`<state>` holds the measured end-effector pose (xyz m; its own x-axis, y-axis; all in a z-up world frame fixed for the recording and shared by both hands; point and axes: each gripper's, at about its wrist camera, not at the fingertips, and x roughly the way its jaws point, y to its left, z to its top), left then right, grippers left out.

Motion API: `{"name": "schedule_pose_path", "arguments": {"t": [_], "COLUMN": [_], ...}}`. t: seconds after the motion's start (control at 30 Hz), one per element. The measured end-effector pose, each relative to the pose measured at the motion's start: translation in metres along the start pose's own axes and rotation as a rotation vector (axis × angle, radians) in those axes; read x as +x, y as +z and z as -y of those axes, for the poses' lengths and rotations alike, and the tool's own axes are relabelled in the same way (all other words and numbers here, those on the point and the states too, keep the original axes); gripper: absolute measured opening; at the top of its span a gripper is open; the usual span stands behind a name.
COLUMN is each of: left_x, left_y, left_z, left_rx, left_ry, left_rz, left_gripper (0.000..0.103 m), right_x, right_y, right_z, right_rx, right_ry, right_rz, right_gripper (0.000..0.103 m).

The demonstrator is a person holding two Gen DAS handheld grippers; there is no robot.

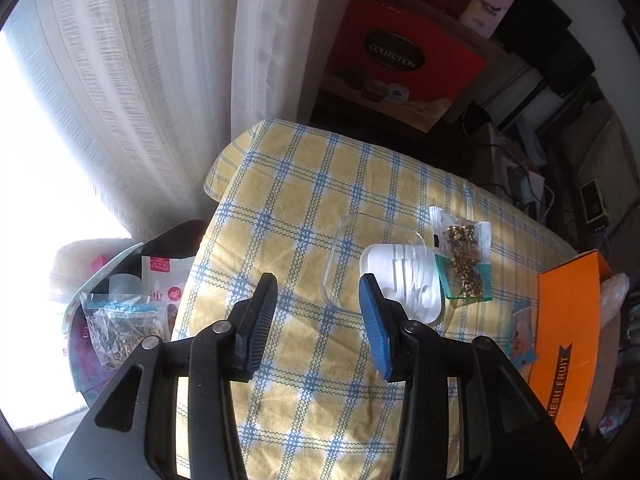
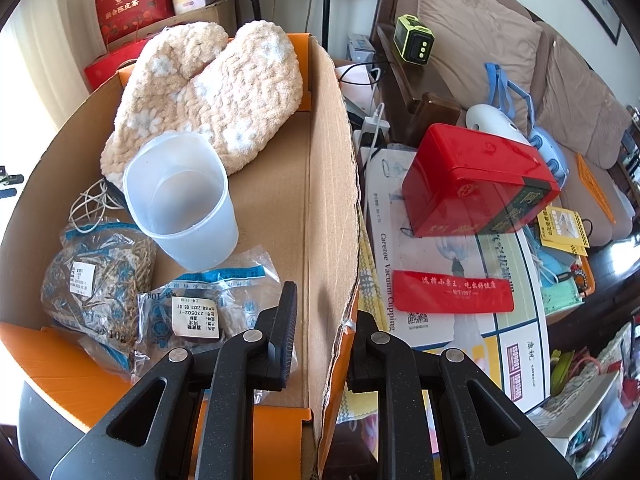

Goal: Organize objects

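My left gripper point(image 1: 318, 294) hangs parted, nothing between the pads, above the checked tablecloth point(image 1: 304, 200); clear container point(image 1: 352, 248) just beyond. My right gripper point(image 2: 326, 312) pinches the cardboard box wall point(image 2: 332, 200), herb packets point(image 2: 200, 304) inside.

Right gripper point(image 2: 326, 316) far finger half hidden behind box wall point(image 2: 332, 200), grip unclear, clear container point(image 1: 352, 256) partly covered by white lid point(image 1: 404, 280), orange box point(image 1: 568, 332) cut off at edge, packet labels point(image 2: 194, 316) too small to read
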<state>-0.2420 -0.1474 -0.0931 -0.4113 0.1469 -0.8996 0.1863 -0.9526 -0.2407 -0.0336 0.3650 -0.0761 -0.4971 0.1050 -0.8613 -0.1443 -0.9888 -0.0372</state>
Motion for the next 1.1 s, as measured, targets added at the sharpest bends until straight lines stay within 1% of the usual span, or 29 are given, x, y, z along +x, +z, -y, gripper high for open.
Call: {"name": "schedule_pose_path", "arguments": {"t": [0.07,0.13,0.2,0.23,0.27,0.33,0.4,0.47,0.57,0.63,0.8,0.87,1.0,1.1], "left_x": [0.0,0.002,0.0,-0.001,-0.002,-0.002,0.003,0.011,0.023,0.027,0.038,0.039,0.045,0.049], "left_y": [0.0,0.0,0.0,0.0,0.001,0.003,0.007,0.009,0.008,0.006,0.001,-0.001,-0.003,-0.004], "left_z": [0.006,0.01,0.014,0.017,0.021,0.028,0.034,0.042,0.058,0.066,0.081,0.086,0.093,0.092], "left_rx": [0.017,0.025,0.033,0.045,0.061,0.095,0.117,0.145,0.214,0.234,0.241,0.246,0.263,0.269], "left_ry": [0.005,0.016,0.009,0.006,0.015,0.057,0.063,0.056,0.107,0.135,0.165,0.162,0.197,0.222], "left_rz": [0.002,-0.004,0.01,0.02,0.029,0.05,0.04,0.002,-0.026,-0.028,-0.069,-0.072,-0.094,-0.099], "left_gripper": [0.041,0.041,0.042,0.048,0.058,0.067,0.068,0.073,0.074,0.074,0.075,0.075,0.075,0.074], "right_x": [0.0,0.0,0.0,0.0,0.0,-0.001,-0.001,-0.002,-0.002,-0.002,-0.002,-0.002,-0.001,-0.001], "right_y": [0.0,0.0,0.0,0.0,-0.001,0.001,0.002,0.002,0.002,0.002,0.003,0.002,0.003,0.003], "right_z": [0.0,0.0,0.0,0.0,0.0,-0.001,-0.001,-0.001,-0.001,-0.001,-0.002,-0.002,-0.002,-0.003], "right_rx": [0.0,-0.001,0.0,0.001,0.002,0.004,0.006,0.006,0.008,0.011,0.01,0.012,0.013,0.013], "right_ry": [0.0,-0.001,0.001,0.001,0.002,0.004,0.006,0.006,0.007,0.011,0.011,0.013,0.013,0.013], "right_rz": [0.0,0.0,0.0,0.001,0.001,0.0,-0.001,-0.002,-0.002,-0.003,-0.004,-0.004,-0.004,-0.005], "right_gripper": [0.019,0.019,0.019,0.019,0.019,0.019,0.019,0.019,0.019,0.019,0.02,0.02,0.02,0.02]}}
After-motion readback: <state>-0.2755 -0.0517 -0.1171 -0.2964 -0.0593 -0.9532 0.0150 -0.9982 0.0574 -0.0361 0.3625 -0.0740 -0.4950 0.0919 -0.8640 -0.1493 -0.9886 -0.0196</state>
